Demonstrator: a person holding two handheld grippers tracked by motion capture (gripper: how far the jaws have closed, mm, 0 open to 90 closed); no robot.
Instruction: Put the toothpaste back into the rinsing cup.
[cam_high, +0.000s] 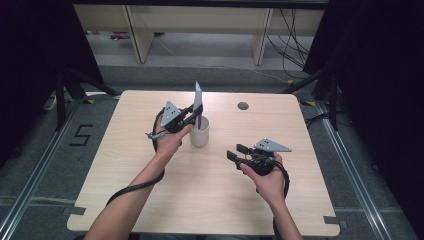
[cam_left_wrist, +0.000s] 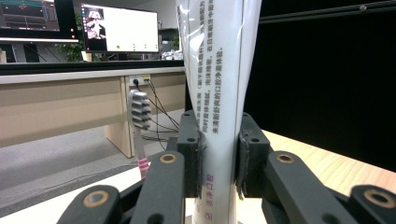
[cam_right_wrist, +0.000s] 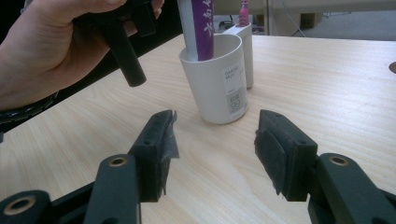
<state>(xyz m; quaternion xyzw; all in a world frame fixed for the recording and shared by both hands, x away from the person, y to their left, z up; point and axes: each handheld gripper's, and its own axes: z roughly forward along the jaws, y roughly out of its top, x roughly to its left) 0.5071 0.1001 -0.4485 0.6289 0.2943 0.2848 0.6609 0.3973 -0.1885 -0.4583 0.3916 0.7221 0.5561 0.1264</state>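
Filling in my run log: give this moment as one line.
left gripper: shut on toothpaste tube, tube standing in white cup | right gripper: open, apart | toothbrush: behind cup

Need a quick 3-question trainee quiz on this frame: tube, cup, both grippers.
1. True or false: the left gripper is shut on the toothpaste tube.
2. The tube's lower end sits in: A) the white cup B) a drawer C) the right gripper.
3. Fill in: the right gripper's jaws are ____, hovering over the table short of the cup.

Key
1. True; both pads press the tube.
2. A
3. open
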